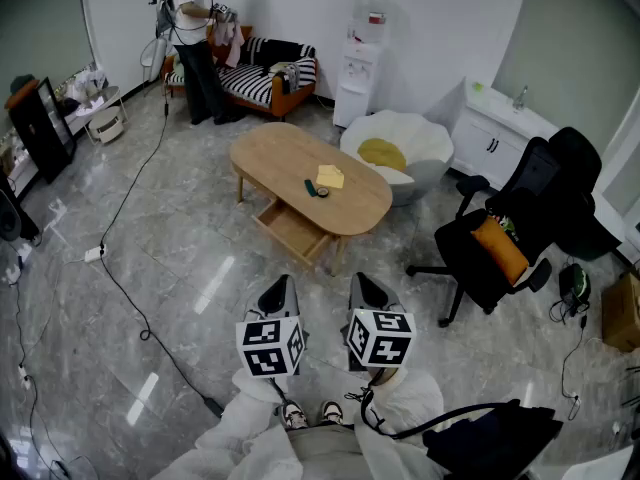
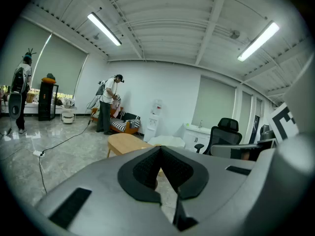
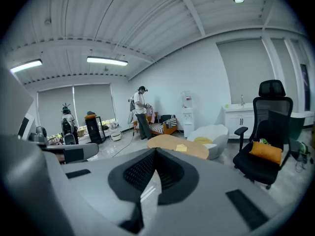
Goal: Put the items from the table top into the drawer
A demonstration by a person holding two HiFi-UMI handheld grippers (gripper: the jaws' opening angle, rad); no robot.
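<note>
I hold both claws low over the glossy grey stone floor (image 1: 80, 348), well short of the oval light-wood desk (image 1: 275, 153) that stands ahead of me in the middle of the room. The left claw (image 1: 284, 284) is closed: in the left gripper view its black ribbed pads (image 2: 143, 171) meet at the tip with nothing between them. The right claw (image 1: 361, 280) is closed as well, and the right gripper view shows it gripping nothing. Both point a little downward, toward the desk.

The task's things all lie on the desk top, toward its right part. A flat yellow square pad (image 1: 331, 176) lies farthest, a small dark oblong object (image 1: 310, 187) is just left of it and nearer, and a small dark round item (image 1: 322, 193) is just beside that. I cannot tell what the two small ones are. The light-wood drawer (image 1: 290, 230) is pulled out of the desk's near side and stands open.

A black office chair with an orange cushion (image 1: 455, 243) stands to the right of the desk. Beyond the desk sits a white shell-shaped seat with a yellow cushion (image 1: 420, 138). By the far wall are a black-and-white striped sofa (image 1: 265, 73), a white water dispenser (image 1: 358, 68) and a standing person (image 1: 192, 38). A black cable (image 1: 125, 218) trails across the floor on the left.
</note>
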